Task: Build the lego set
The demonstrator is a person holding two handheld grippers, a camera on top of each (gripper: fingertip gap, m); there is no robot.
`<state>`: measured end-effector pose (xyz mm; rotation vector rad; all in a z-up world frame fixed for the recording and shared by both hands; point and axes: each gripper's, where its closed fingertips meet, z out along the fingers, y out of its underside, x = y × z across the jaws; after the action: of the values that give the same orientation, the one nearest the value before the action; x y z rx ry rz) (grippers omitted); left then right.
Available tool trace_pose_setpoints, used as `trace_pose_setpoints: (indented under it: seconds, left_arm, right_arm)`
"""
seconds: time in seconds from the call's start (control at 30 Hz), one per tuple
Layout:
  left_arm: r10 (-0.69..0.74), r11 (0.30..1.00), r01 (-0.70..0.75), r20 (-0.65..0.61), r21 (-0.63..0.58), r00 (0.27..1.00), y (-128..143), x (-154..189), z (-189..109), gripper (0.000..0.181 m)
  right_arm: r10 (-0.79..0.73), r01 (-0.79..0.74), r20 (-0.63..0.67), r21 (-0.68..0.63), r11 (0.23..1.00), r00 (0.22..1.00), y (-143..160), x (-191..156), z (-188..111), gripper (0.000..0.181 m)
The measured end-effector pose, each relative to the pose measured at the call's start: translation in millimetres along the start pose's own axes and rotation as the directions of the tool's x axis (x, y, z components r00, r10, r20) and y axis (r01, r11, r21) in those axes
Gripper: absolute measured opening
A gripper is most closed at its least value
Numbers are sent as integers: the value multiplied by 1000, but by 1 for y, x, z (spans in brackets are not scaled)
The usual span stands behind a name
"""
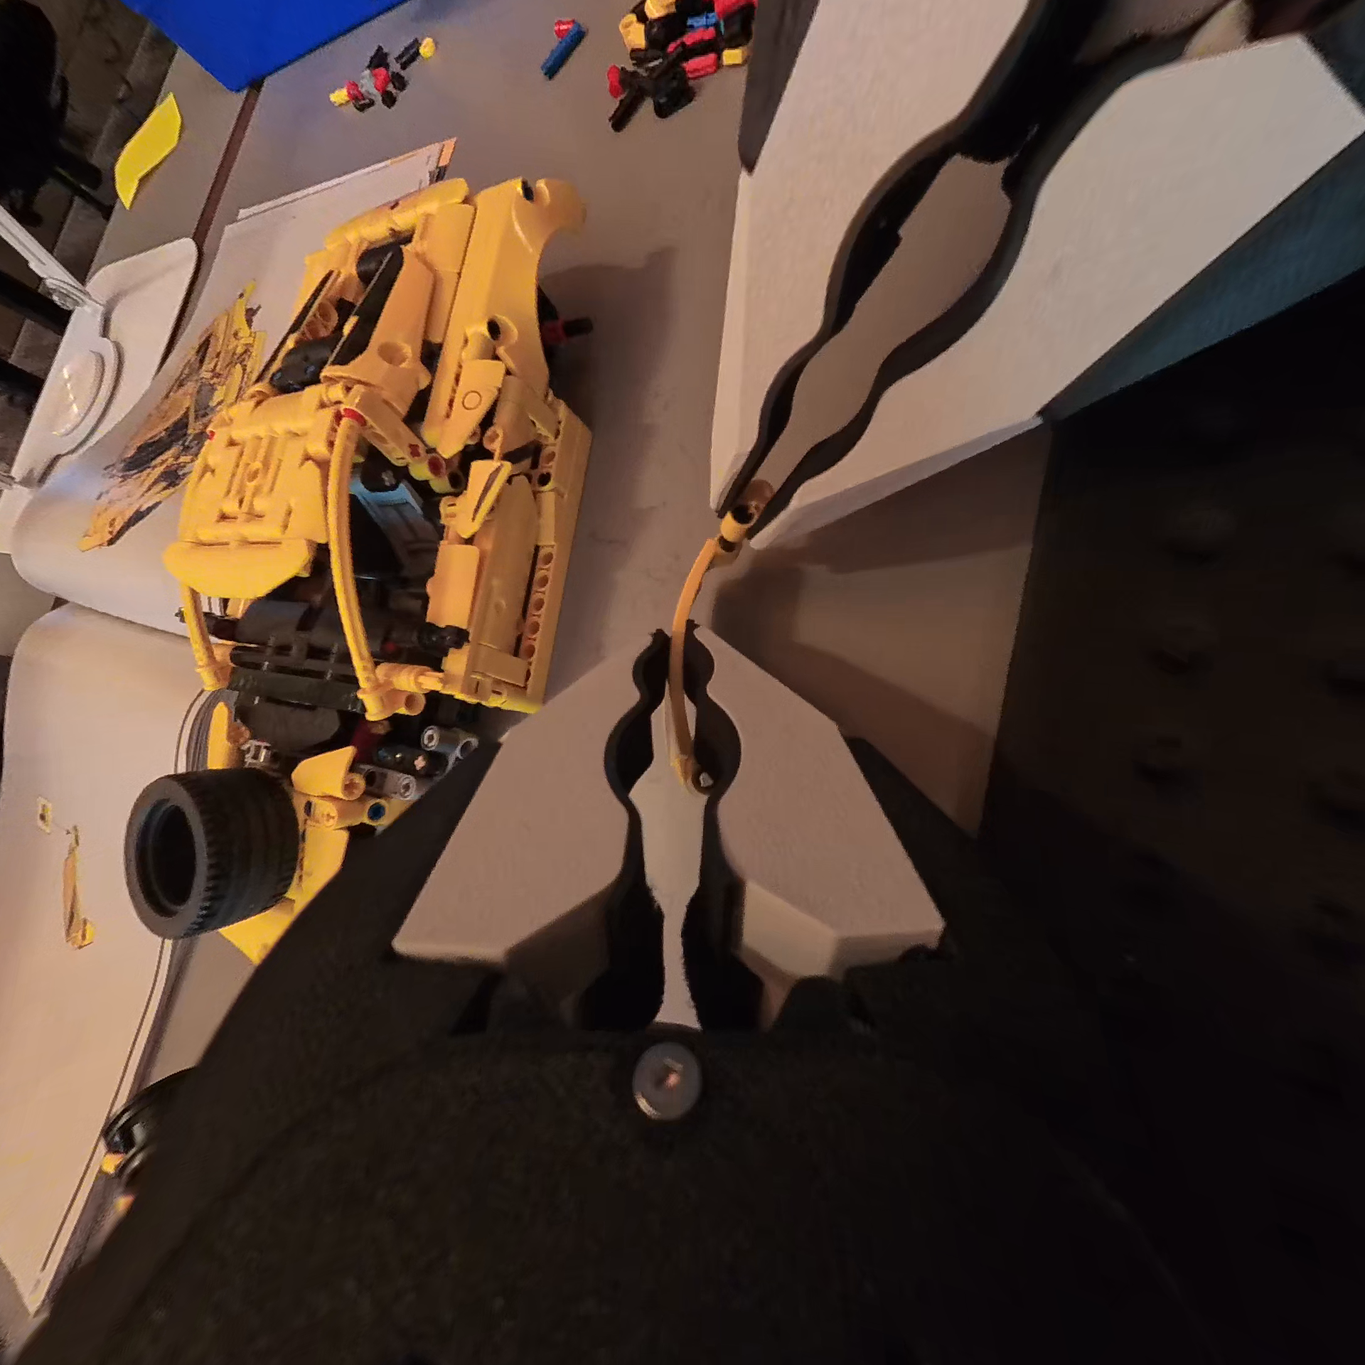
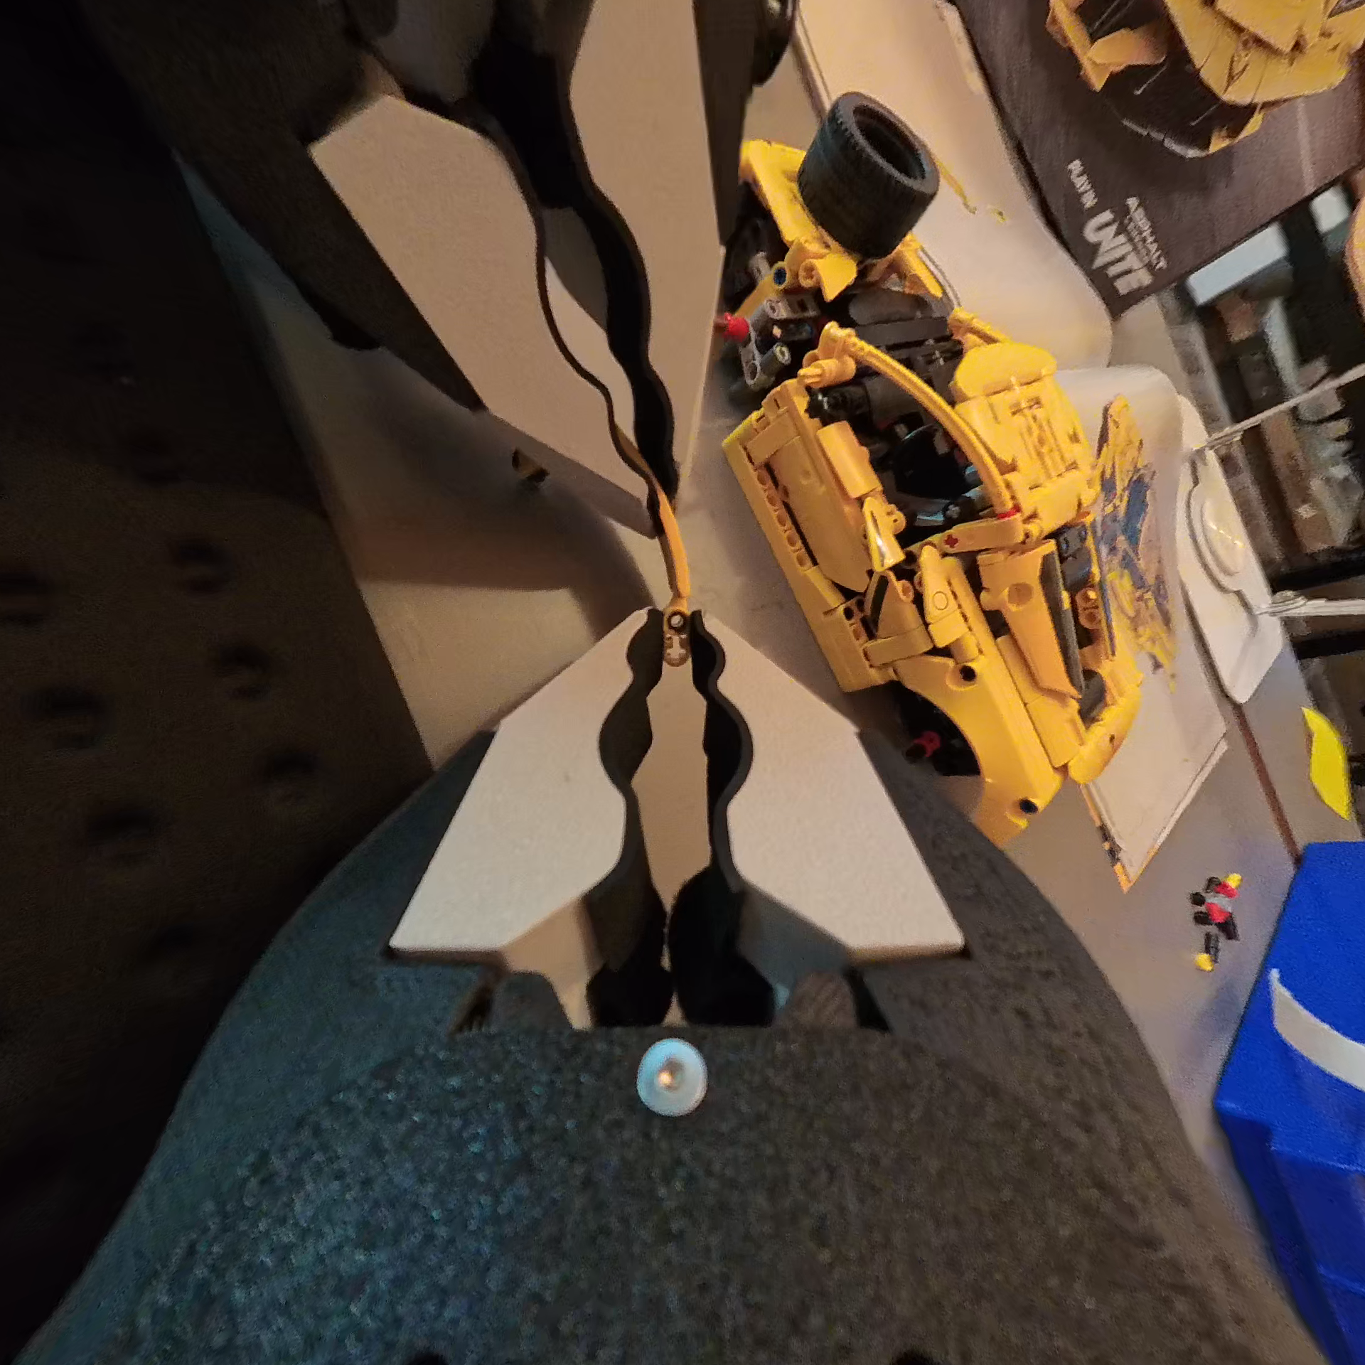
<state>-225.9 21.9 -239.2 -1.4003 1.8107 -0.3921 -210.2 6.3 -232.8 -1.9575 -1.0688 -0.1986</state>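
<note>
The left gripper [image 1: 671,650] is clamped on one end of a thin, bendy yellow tube [image 1: 687,598]. The right gripper [image 2: 676,628] is clamped on the small connector [image 2: 676,640] at the tube's other end. The two tools meet tip to tip, so the tube spans the short gap between them, bowed in a gentle curve. Holding it at both ends this way likely lets the person steady the soft piece while seating the connector, since a flexible part would flop if gripped at one end only.

The yellow car [image 1: 384,473] sits on the table [image 1: 650,185] just beside the grippers, partly on an open instruction booklet [image 1: 295,214], close enough to bring the tube over. Two similar curved tubes already arch over the car's cabin, which suggests this one is meant to match them. One black tyre [image 1: 199,849] is fitted at the car's end. Beyond the car, loose small pieces [image 1: 665,52] lie in a heap, kept within reach. A blue box [image 2: 1300,1108] stands farther off from the car.
</note>
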Motion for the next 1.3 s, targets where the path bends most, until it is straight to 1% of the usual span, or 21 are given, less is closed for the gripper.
trace_pose_setpoints:
  seconds: [0.17,0.2,0.3,0.4,0.47,0.53,0.57,0.6,0.63,0.67,0.7,0.73,0.83,0.9,0.97,1.03,1.07,1.1,1.13,1.23,1.3]
  left_arm:
    - [-71,997,72,-38,0,997,2,0,1,2]
    - [-73,997,73,-44,-2,996,2,1,2,3]
    - [-98,995,98,-53,-5,994,3,0,3,3]
    - [-99,995,99,-54,-5,994,4,-1,4,3]
    - [-120,993,120,-67,-4,990,4,-1,4,3]
    - [-165,986,165,-82,-6,983,6,-3,5,2]
    - [-180,984,180,-87,-9,980,7,-3,5,2]
    - [-183,983,184,-101,-3,978,6,-2,5,2]
    - [-191,981,191,-99,-7,977,7,-3,5,2]
    - [-205,979,205,-101,-10,974,8,-4,6,2]
    - [-232,973,232,-107,-14,967,10,-5,6,2]
    - [-255,967,255,-116,-13,960,10,-6,6,2]
    - [-270,963,271,-126,-13,954,11,-5,6,3]
    - [-322,946,325,-160,-7,933,12,-4,5,3]
    - [-356,933,359,-175,-12,918,15,-6,3,3]
    - [-349,935,355,-196,-4,916,14,-3,3,3]
    - [-349,934,358,-217,0,912,13,0,2,13]
    - [-352,932,363,-221,14,910,11,-1,0,24]
    - [-353,928,370,-214,42,911,9,-6,-5,28]
    - [-376,893,415,-218,173,900,-3,-24,-26,28]
    - [-321,898,376,-242,230,916,-13,-26,-40,28]
  right_arm:
    - [93,-93,48,-2,996,995,2,-1,4,6]
    - [109,-107,64,-31,994,992,6,-2,6,6]
    - [107,-105,52,-36,994,993,6,0,7,6]
    - [46,-45,5,-36,998,999,3,1,7,6]
    - [91,-90,34,-26,996,995,3,2,8,6]
    - [187,-185,80,-29,982,979,5,4,9,6]
    - [221,-217,103,-47,975,970,8,4,11,6]
    - [239,-225,136,-114,968,961,17,-1,17,8]
    - [220,-205,124,-123,971,968,16,1,20,7]
    - [158,-142,113,-137,980,981,15,2,20,6]
    - [94,-83,85,-120,989,992,12,6,20,6]
    - [93,-83,87,-108,991,992,11,6,20,6]
    - [238,-224,179,-95,970,955,12,4,21,6]
    - [318,-316,260,-51,947,912,8,3,15,6]
    - [340,-364,315,18,931,886,-4,2,7,6]
    - [352,-383,325,36,923,878,-5,3,6,6]
    - [355,-391,337,42,919,872,-6,2,5,6]
    - [365,-403,336,49,914,868,-7,4,4,6]
    - [375,-417,335,60,907,864,-8,7,3,6]
    - [419,-479,378,77,874,826,-11,10,-1,6]
    - [436,-534,468,94,840,769,-20,6,-7,6]
